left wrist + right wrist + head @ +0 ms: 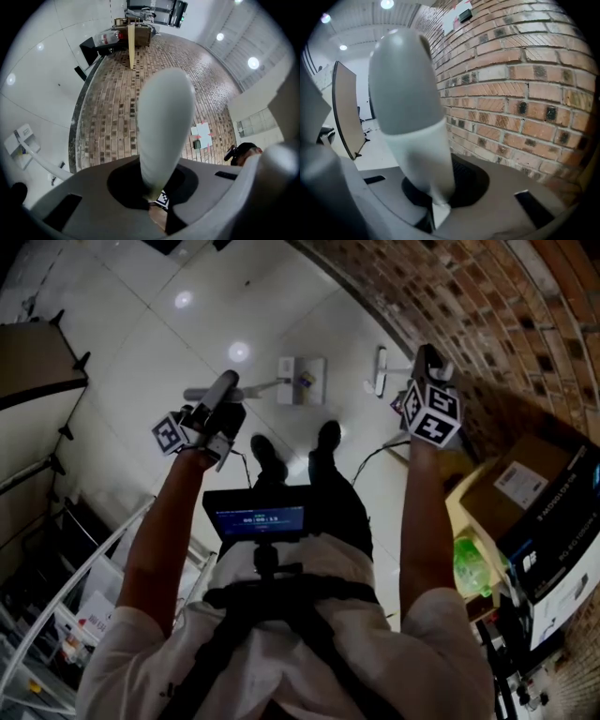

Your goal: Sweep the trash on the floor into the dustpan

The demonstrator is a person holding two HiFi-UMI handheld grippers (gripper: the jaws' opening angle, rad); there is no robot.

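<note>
On the white tiled floor ahead stands a white dustpan [302, 381] with small coloured bits in it; its pale handle [239, 390] runs left. My left gripper [223, 392] is shut on that handle. In the left gripper view the rounded handle end [164, 122] sticks out past the jaws of the left gripper [150, 197], and the dustpan [21, 140] lies far left. My right gripper [427, 367] is shut on the broom handle [410, 126], grey-capped and white, at the right gripper [436, 206]. The white broom head [380, 371] rests by the wall.
A brick wall [487, 324] curves along the right. Cardboard boxes [534, 488] and a green bag [473, 563] sit at its foot. A folded table [37, 357] stands at the left, a metal rack [56, 615] at lower left. The person's shoes [267, 456] are on the tiles.
</note>
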